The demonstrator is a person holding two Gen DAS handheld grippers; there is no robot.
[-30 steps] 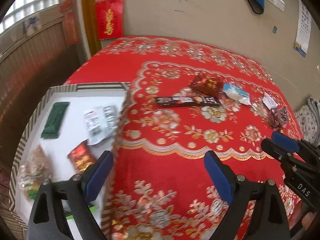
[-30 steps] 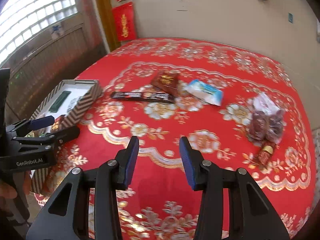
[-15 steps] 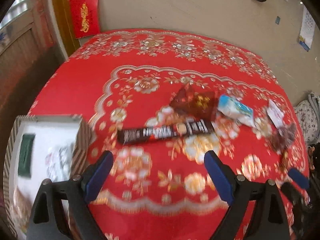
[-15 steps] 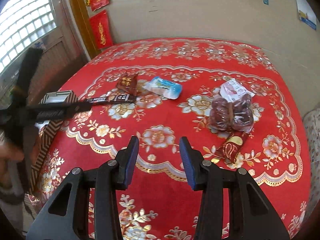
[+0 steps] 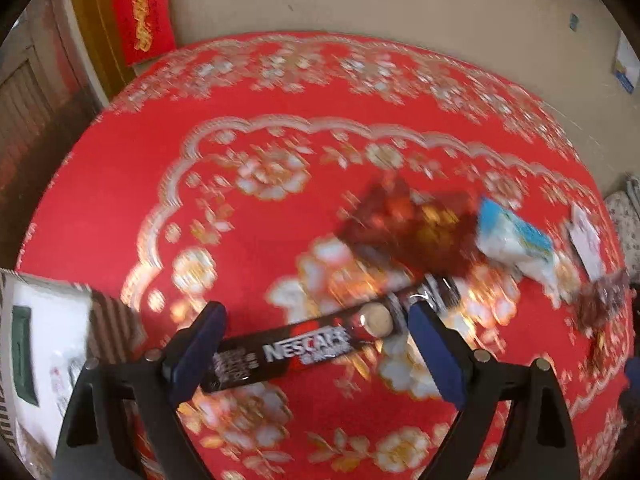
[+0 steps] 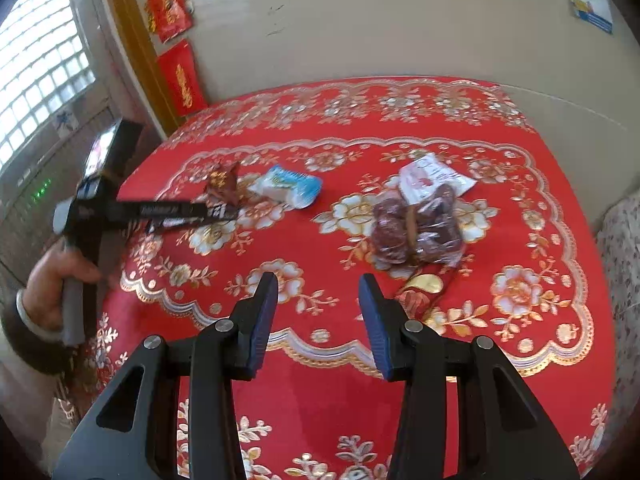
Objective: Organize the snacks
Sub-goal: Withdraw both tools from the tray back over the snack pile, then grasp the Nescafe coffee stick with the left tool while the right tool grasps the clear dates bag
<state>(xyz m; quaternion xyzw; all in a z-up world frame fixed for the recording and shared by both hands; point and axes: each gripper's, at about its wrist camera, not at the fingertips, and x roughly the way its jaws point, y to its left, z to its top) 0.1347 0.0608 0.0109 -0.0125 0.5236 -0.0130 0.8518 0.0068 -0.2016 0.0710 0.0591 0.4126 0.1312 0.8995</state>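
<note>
- Straddling the Nescafé stick (image 5: 304, 350) now: left gripper (image 5: 316, 352), jaws spread wide, has moved from over the box (image 5: 108, 320) to it; pads not pressing.
- Right gripper (image 6: 318, 320) part open, empty, hovering over red floral cloth (image 6: 400, 120).
- Stick: long, dark, glossy, flat on cloth; "NESCAFÉ" readable.
- Blue-white packet (image 6: 286, 184) beyond, crinkly.

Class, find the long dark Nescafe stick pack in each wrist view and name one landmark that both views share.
Left wrist view: Nescafe stick pack lies low in the picture, slanting between the left gripper's open jaws.
Right wrist view: it lies at the left, partly behind the left gripper.
Shared landmark: blue and white packet.
</note>
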